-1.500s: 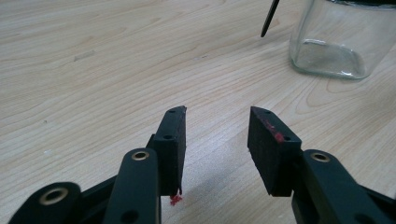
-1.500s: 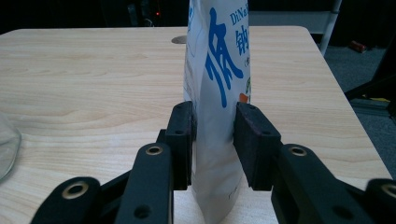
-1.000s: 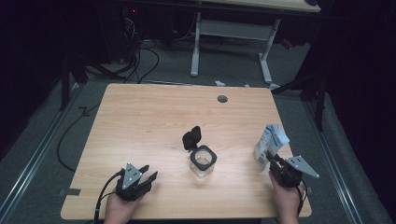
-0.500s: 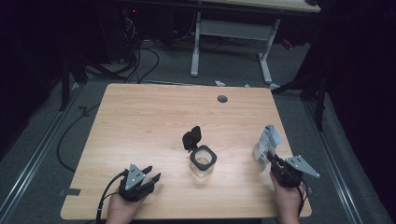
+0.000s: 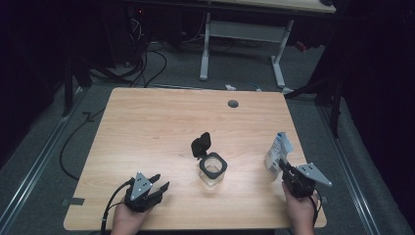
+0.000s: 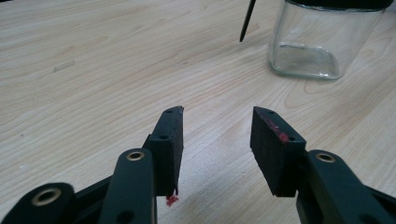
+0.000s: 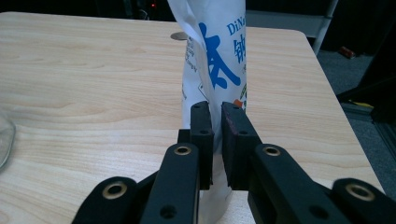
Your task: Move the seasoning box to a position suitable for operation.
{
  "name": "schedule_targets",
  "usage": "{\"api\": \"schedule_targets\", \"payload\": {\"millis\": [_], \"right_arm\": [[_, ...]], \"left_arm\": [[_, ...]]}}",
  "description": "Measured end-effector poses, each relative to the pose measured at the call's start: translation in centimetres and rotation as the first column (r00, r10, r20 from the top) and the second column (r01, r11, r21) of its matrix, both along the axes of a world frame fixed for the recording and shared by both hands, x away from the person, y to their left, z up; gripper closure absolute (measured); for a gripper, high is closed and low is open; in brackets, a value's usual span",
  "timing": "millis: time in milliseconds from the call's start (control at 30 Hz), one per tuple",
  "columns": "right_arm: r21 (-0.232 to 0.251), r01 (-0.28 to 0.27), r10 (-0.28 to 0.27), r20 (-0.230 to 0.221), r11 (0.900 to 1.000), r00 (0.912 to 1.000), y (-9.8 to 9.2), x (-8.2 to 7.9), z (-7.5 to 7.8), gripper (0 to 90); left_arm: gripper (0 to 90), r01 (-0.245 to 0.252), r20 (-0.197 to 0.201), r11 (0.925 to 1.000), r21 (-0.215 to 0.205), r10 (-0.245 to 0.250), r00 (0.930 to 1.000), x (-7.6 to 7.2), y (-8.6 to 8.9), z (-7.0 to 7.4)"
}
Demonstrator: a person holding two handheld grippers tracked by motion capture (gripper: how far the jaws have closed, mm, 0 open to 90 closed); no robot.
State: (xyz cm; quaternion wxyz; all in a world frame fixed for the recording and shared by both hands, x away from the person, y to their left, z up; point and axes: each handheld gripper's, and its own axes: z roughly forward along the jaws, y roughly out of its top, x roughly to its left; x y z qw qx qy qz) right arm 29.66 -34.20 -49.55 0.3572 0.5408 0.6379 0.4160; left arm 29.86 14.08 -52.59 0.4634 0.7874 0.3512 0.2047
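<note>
Two grippers were at work over the near edge of the table (image 5: pixel 147 122), one in each of the person's hands. At the right gripper (image 7: pixel 216 112), the black jaws had just been closing and were pinched tight on the lower part of a white packet (image 7: pixel 215 51) with blue lettering, a thin fold of it squeezed between the pads. The packet stood upright above the jaws near the table's right edge, and in the high view it rose just beyond that gripper (image 5: pixel 286 169). The left gripper (image 6: pixel 217 123) sat low over the wood at the near left corner, its jaws apart with nothing between them; they had just been widening a little, and only bare tabletop showed in the gap. Ahead of it, and well apart from it, stood a clear, square glass jar (image 6: pixel 322 42), upright and seemingly empty. From above, the jar (image 5: pixel 212 169) sat near the middle of the table, between the two grippers, with its black flip lid (image 5: pixel 201 144) standing open on the far side. Farther back, a small round grey grommet (image 5: pixel 233 104) was set into the wood near the far edge.
</note>
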Motion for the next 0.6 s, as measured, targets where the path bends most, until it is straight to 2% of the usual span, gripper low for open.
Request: {"api": "schedule_targets", "payload": {"millis": [133, 200, 367, 533, 600], "right_arm": [[-0.006, -0.023, 0.023, -0.023, 1.0, 0.9995, -0.2, 0.0, 0.3, 84.2], [0.007, -0.034, 0.034, -0.045, 0.999, 0.9984, -0.4, 0.1, 0.5, 84.4], [-0.03, -0.063, 0.06, -0.095, 0.998, 0.9937, -0.3, 0.3, 1.7, 85.1], [-0.029, -0.072, 0.068, -0.122, 0.997, 0.9901, -0.1, 0.0, 2.6, 85.5], [-0.039, -0.093, 0.086, -0.156, 0.995, 0.9839, 0.2, -0.1, 3.4, 85.7]], "left_arm": [[52.0, 0.071, -0.035, 0.9975, 0.0, -0.071, 0.9968, 0.2, -0.7, 0.1], [50.7, 0.094, -0.027, 0.9954, 0.021, -0.093, 0.9953, 0.3, -0.9, 0.1], [50.4, 0.117, -0.022, 0.9929, -0.02, -0.118, 0.9928, 0.2, -0.9, 0.1], [49.6, 0.14, -0.015, 0.9888, -0.051, -0.141, 0.9899, 0.0, -0.8, 0.3], [49.2, 0.149, -0.012, 0.987, -0.059, -0.15, 0.9886, -0.3, -0.7, 0.4]]}}
